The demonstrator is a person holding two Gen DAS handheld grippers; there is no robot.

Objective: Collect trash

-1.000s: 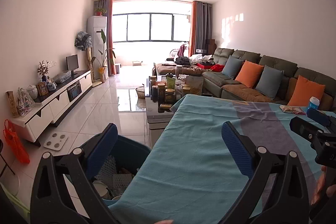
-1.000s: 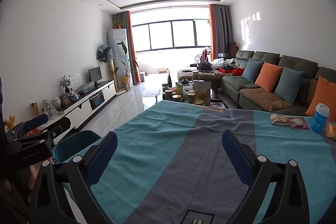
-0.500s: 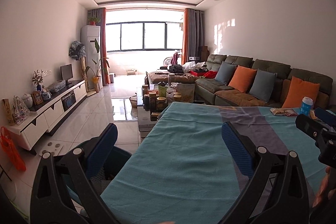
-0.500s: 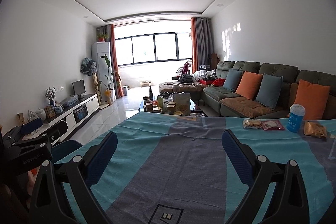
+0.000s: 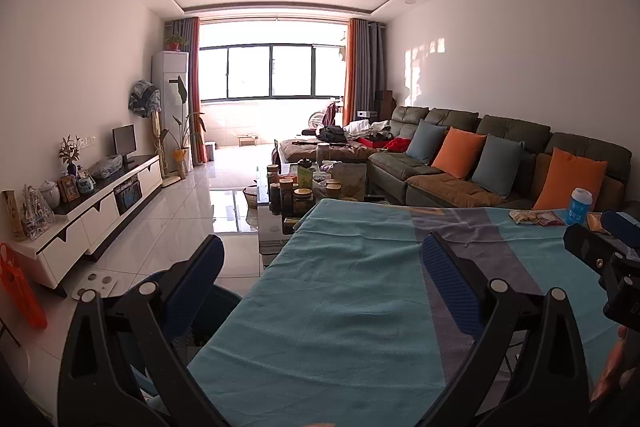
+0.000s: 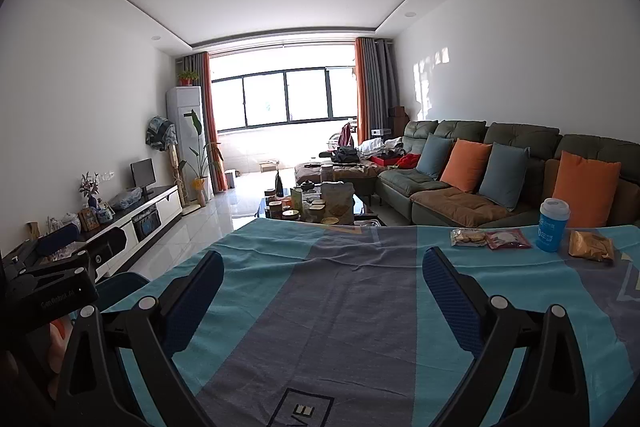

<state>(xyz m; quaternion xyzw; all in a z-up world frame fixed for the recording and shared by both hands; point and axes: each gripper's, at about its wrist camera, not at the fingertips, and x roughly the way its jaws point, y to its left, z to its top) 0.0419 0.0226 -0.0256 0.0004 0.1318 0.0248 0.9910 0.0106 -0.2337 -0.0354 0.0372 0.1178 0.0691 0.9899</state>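
On the teal and grey tablecloth (image 6: 360, 307) at the far right lie a clear snack packet (image 6: 468, 237), a red packet (image 6: 507, 239), a blue cup (image 6: 554, 230) and a golden wrapper (image 6: 591, 245). The left wrist view shows the same packets (image 5: 534, 217) and cup (image 5: 579, 206) far off to the right. My right gripper (image 6: 323, 271) is open over the cloth, well short of them, holding nothing. My left gripper (image 5: 323, 269) is open and empty at the table's left edge, above a dark blue bin (image 5: 208, 311) on the floor.
A coffee table crowded with jars (image 5: 296, 191) stands beyond the table's far edge. A green sofa with cushions (image 6: 500, 171) runs along the right wall. A white TV cabinet (image 5: 100, 203) lines the left wall, and an orange bag (image 5: 20, 291) hangs near it.
Both views have tilted up and swung right. The bin has dropped lower in the left wrist view, and the trash items now sit closer to the right gripper. Both grippers stay open.
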